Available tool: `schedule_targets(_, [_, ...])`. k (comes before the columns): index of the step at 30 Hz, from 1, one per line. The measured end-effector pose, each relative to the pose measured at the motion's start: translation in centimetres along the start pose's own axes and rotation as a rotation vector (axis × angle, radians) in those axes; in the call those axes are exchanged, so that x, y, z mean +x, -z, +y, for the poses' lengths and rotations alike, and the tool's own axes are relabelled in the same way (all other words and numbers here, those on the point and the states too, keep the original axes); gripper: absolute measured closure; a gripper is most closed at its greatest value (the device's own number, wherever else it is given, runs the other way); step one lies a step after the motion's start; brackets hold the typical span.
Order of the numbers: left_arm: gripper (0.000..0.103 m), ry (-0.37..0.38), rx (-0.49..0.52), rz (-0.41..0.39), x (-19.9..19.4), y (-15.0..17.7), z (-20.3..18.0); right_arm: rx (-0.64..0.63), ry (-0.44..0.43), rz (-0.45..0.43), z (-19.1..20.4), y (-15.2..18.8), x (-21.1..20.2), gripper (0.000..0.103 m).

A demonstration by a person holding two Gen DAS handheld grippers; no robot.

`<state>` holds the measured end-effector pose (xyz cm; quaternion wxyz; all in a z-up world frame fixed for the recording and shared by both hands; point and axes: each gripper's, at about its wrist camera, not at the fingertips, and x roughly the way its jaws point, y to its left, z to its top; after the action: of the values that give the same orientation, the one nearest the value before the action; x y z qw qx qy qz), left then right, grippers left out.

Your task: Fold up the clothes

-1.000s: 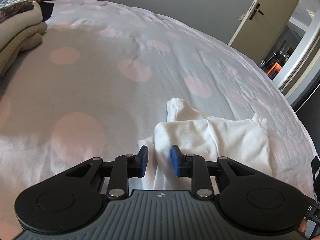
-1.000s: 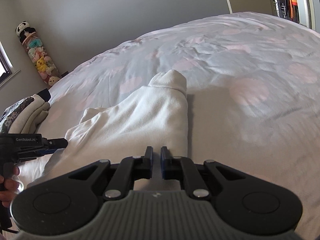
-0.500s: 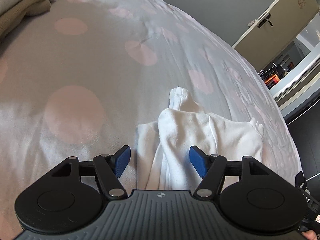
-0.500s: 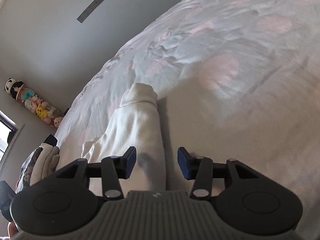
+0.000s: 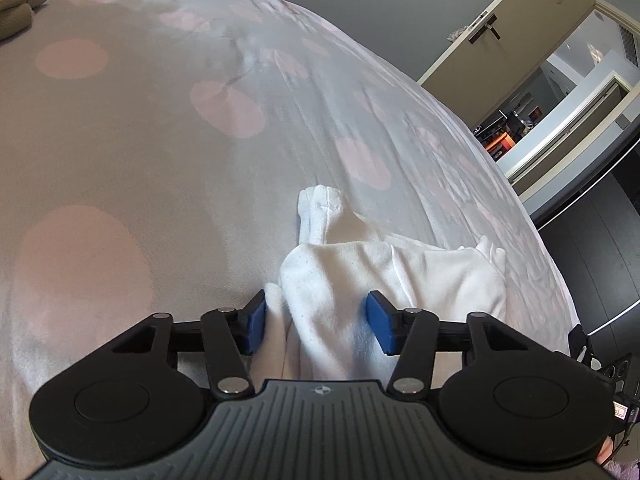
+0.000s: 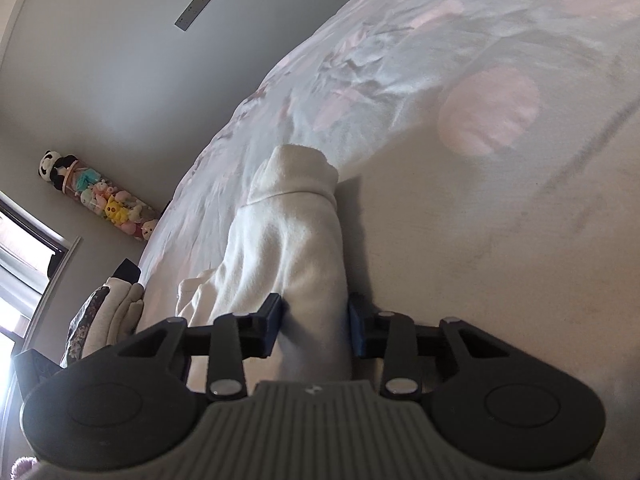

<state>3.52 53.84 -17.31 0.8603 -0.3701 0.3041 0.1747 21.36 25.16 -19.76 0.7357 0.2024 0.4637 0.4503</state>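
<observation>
Left gripper: blue-padded fingers spread wide, one on either side of a bunched edge of the white fleece garment. Cloth lies between the pads; the left pad touches a fold, the right pad sits on or just over the fabric. Not clamped.

Right gripper: fingers also spread, straddling a rolled sleeve-like part of the same white fleece garment. Both pads lie close against the sides of the roll; cannot tell whether they press it.

Garment position: crumpled on the grey bedspread with large pale pink dots, near the bed edge in the left wrist view. One cuffed end points away from the left gripper; in the right wrist view a cuffed end points away up the bed.

Containers: a clear tall tube holder stands in the wall corner, packed with small plush toys, with a panda plush on top.

Other items: a stack of folded beige clothes at the far side of the bed; also visible at the top left corner of the left wrist view. Open beige door beyond the bed.
</observation>
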Motion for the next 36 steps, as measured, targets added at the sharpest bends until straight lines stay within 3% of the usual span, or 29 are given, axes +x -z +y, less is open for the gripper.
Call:
schedule_targets(4, [0.077, 0.008, -0.019, -0.013, 0.1, -0.1, 0.5, -0.024, 0.0, -0.001, 0.1, 0.0, 0.3, 0.072])
schedule_targets(12, [0.082, -0.043, 0.097, -0.07, -1.2, 0.2, -1.6, -0.086, 0.007, -0.058, 1.4, 0.1, -0.4, 0.079])
schedule_targets(19, [0.083, -0.054, 0.115, -0.167, -5.2, 0.8, -3.4, -0.203, -0.019, -0.126, 5.6, 0.4, -2.9, 0.08])
schedule_targets(25, [0.084, -0.094, 0.113, -0.286, -10.7, 1.2, -5.1, -0.292, -0.063, -0.155, 10.0, 0.6, -5.2, 0.081])
schedule_targets(31, [0.084, -0.17, 0.088, -0.462, -18.8, 2.3, -6.0, -0.407, -0.204, -0.118, 16.9, 0.4, -4.9, 0.081])
schedule_targets(36, [0.084, -0.281, 0.031, -0.587, -26.2, 3.0, -5.5, -0.501, -0.322, -0.087, 22.6, 0.2, -4.6, 0.081])
